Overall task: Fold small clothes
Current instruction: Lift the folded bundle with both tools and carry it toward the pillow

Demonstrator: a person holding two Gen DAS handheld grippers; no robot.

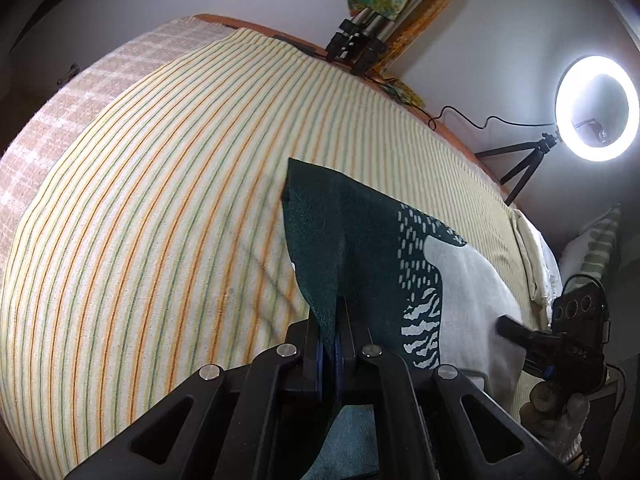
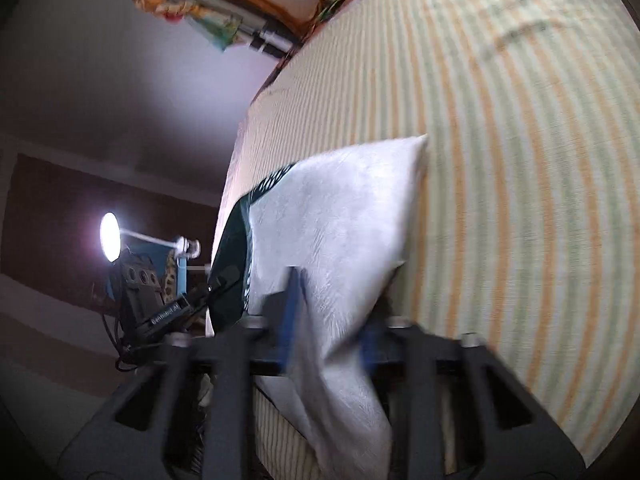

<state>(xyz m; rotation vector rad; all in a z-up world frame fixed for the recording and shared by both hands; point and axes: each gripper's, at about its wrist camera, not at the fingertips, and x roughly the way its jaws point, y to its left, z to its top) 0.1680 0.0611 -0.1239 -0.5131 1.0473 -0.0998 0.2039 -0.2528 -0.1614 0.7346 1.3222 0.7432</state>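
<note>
A small garment (image 1: 372, 264), dark green with a white half and a zebra-like print, hangs lifted over the striped bed (image 1: 160, 200). My left gripper (image 1: 333, 344) is shut on its dark green edge. The right gripper (image 1: 516, 330) shows at the right in this view, at the white part. In the right wrist view the white part of the garment (image 2: 340, 216) runs between my right gripper's (image 2: 330, 304) fingers, which stand apart with cloth between them; the view is blurred. The left gripper (image 2: 216, 280) shows at the dark green end.
A lit ring light on a tripod (image 1: 592, 108) stands beyond the bed's far right edge. A folded tripod (image 1: 360, 44) and colourful cloth lean on the wall. A pillow (image 1: 596, 248) lies at the right. The checked bed side (image 1: 60, 112) drops off at the left.
</note>
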